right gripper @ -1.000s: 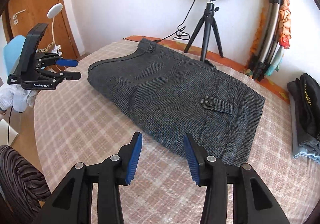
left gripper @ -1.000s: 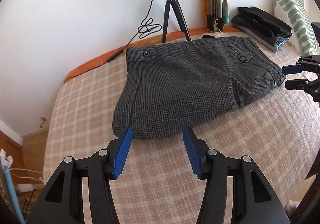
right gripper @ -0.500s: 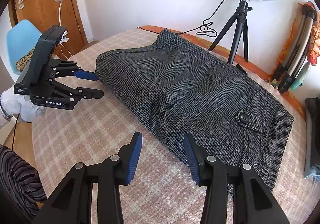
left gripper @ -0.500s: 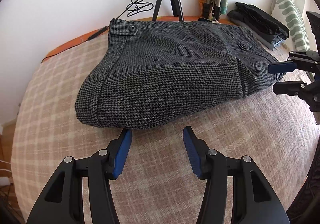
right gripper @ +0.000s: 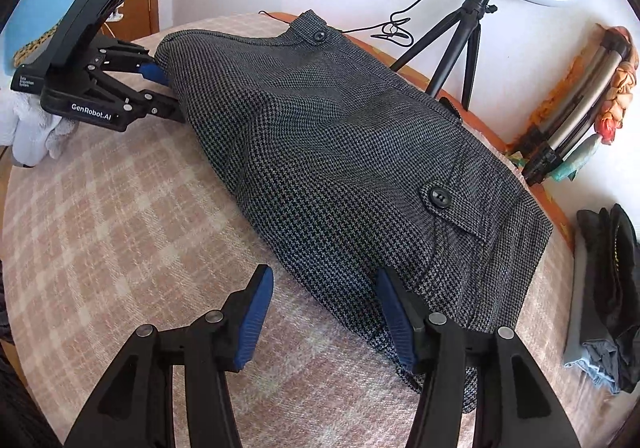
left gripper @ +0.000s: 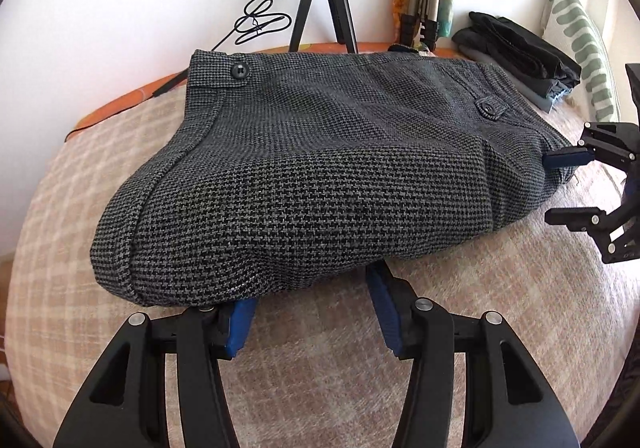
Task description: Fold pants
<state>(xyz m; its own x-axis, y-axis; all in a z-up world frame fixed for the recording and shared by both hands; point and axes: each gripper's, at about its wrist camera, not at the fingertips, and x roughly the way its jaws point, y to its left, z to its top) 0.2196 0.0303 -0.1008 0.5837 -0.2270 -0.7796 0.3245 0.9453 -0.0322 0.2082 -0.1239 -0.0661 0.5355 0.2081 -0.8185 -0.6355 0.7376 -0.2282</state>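
Observation:
Grey houndstooth pants (left gripper: 320,168) lie folded on the plaid bed cover (left gripper: 460,280), waistband buttons facing up. My left gripper (left gripper: 310,288) is at their left end; the fabric edge droops over its left pad and fills the gap, and the jaws are closing without a visible pinch. From the right wrist view, the left gripper (right gripper: 172,96) straddles that edge of the pants (right gripper: 340,152), held by a white-gloved hand (right gripper: 32,128). My right gripper (right gripper: 325,274) is at the other end, jaws opening, with the hem between them. In the left wrist view the right gripper (left gripper: 549,188) brackets the pants' end.
A ring light tripod (right gripper: 468,36) stands behind the bed against the white wall, with folded stands (right gripper: 568,100) to its right. A stack of dark folded clothes (left gripper: 520,52) and a striped pillow (left gripper: 580,48) lie at the far right. A blue chair (right gripper: 36,8) is at the left.
Both grippers have come down and in toward the pants. The left jaws have narrowed around the near edge. The right jaws have widened at the other end.

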